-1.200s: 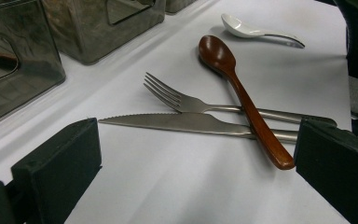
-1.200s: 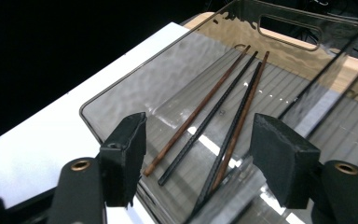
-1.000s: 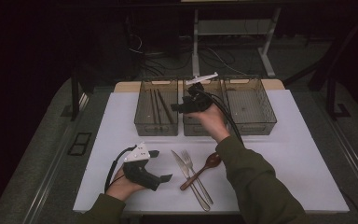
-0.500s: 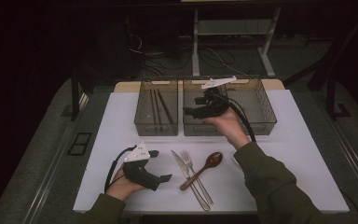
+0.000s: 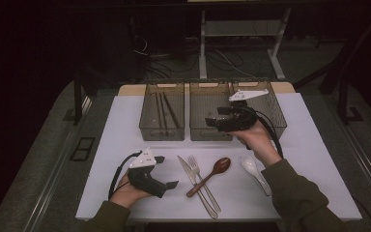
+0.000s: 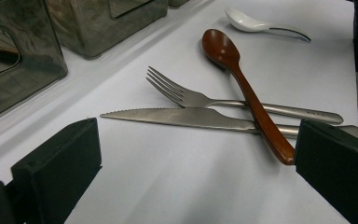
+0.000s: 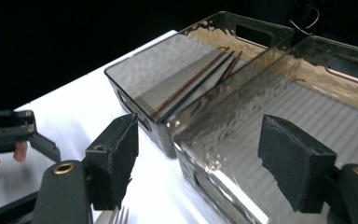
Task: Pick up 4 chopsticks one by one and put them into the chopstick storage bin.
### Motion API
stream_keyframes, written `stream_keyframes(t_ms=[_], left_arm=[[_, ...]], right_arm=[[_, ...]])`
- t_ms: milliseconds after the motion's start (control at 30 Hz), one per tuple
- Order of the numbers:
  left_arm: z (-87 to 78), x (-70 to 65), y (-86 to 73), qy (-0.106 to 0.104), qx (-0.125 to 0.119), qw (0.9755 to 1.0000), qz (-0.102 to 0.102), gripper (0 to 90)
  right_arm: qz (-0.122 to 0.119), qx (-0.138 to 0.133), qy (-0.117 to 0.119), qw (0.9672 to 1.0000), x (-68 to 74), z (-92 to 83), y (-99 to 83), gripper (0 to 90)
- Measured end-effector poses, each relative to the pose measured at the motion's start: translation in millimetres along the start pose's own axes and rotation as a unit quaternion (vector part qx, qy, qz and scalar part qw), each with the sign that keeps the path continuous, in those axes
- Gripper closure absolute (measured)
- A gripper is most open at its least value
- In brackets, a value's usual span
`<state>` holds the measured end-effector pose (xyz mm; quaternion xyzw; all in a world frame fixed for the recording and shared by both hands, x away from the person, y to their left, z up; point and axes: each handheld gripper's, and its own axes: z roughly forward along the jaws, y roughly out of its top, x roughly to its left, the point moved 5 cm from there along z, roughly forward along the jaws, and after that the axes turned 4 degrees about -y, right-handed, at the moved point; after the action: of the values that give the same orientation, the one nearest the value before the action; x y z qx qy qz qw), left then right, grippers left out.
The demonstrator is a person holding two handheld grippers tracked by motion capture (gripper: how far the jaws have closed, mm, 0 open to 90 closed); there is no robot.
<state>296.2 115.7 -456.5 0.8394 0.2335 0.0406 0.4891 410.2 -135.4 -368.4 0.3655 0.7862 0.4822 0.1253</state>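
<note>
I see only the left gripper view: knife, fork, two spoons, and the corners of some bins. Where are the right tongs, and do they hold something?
Observer: The right tongs are open and hold nothing, above the front of the middle bin.
Operator: What lies in the bins?
Observer: The left bin holds dark chopsticks.
Operator: How many bins are there?
Observer: Three in a row; the right bin stands behind the right hand.

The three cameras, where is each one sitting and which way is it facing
High view: above the person's side, looking forward and down at the table; both forearms, left gripper, right gripper.
Left gripper view: low over the table, facing knife, fork, wooden spoon; own open jaws.
Right gripper view: above the bins; own open jaws.
Shared: chopsticks.
</note>
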Motion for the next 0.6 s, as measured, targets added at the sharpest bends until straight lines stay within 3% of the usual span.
stream_keyframes(t_ms=[167, 600], left_arm=[[0.2, -0.2, -0.9, 0.001, 0.004, 1.0, 0.001, 0.0], [-1.7, -1.0, -2.2, 0.006, 0.003, 1.0, -0.001, 0.0]], right_arm=[[-0.001, 0.0, -0.012, 0.9999, -4.8, -14.0, -16.5, 26.6], [0.013, -0.009, -0.014, 0.9998, -16.2, -47.8, -47.8, 26.0]])
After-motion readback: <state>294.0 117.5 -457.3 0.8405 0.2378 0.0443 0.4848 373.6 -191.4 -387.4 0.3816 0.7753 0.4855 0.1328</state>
